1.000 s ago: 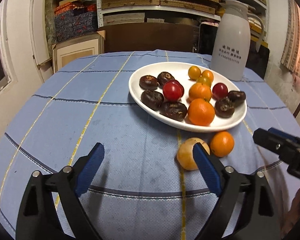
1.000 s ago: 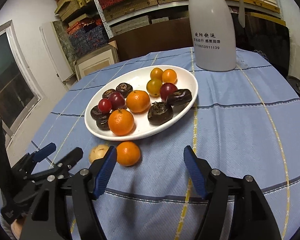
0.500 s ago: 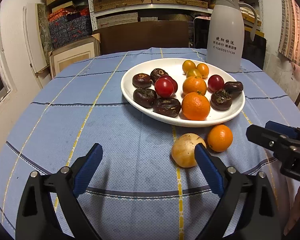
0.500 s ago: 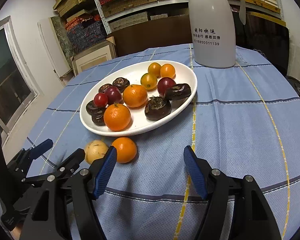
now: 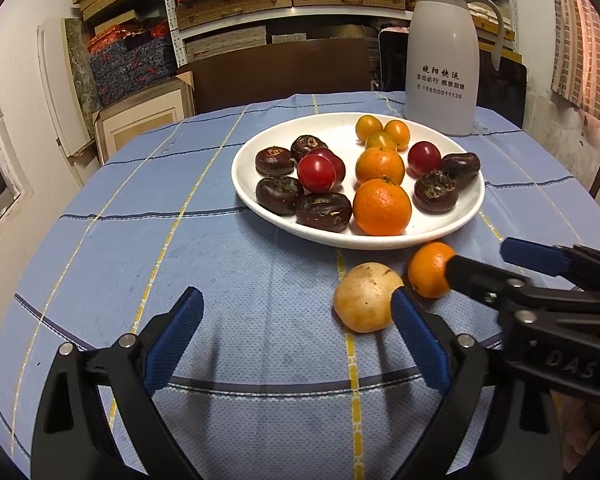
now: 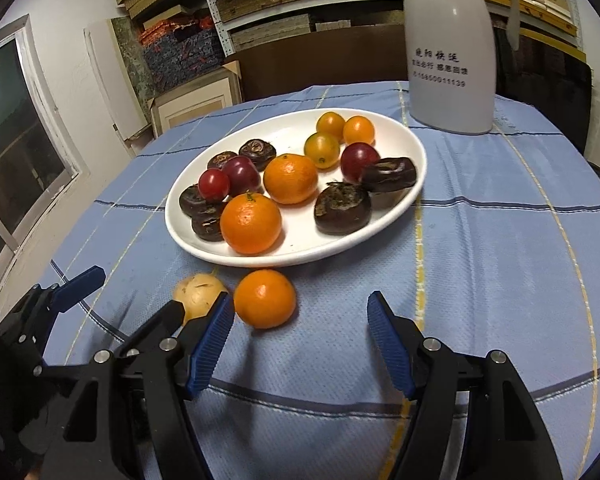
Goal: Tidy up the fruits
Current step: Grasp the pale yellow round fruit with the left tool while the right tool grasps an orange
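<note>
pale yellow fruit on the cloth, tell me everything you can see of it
The pale yellow fruit is round, matte and tan-speckled, with a small stem scar on top. It lies on the blue tablecloth just in front of the white plate, beside a loose orange. Nothing grips it, though a left gripper finger partly hides it.

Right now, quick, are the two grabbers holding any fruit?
Left gripper: open, holding nothing; the yellow fruit lies by its right finger.
Right gripper: open, holding nothing; the orange lies just ahead.
</note>
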The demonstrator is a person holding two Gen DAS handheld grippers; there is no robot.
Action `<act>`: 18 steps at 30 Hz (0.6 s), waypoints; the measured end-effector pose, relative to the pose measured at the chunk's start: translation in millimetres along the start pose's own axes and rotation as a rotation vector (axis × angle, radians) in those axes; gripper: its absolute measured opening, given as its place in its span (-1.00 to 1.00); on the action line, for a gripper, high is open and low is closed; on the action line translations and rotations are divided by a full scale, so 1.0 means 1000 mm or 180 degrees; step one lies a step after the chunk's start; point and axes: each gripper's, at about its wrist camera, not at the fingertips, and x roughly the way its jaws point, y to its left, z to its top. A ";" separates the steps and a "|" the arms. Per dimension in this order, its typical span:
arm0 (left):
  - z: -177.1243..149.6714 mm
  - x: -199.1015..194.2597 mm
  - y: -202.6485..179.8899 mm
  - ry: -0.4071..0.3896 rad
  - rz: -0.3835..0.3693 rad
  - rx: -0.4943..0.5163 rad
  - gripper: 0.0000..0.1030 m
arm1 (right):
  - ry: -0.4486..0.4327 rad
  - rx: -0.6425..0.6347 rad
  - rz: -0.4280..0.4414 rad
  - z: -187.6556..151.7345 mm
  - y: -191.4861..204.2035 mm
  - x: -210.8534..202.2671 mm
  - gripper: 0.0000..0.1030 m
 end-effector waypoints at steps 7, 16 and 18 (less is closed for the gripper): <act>-0.001 0.003 0.000 0.0036 0.0000 0.0012 0.81 | 0.0121 0.0061 0.0094 0.005 0.000 0.015 0.34; -0.002 0.009 -0.003 0.0139 -0.0008 0.0089 0.82 | 0.0359 0.0113 0.0411 0.005 0.003 0.030 -0.27; -0.002 0.010 -0.003 0.0156 -0.0015 0.0095 0.83 | 0.0339 0.0075 0.0381 0.004 0.005 0.028 -0.27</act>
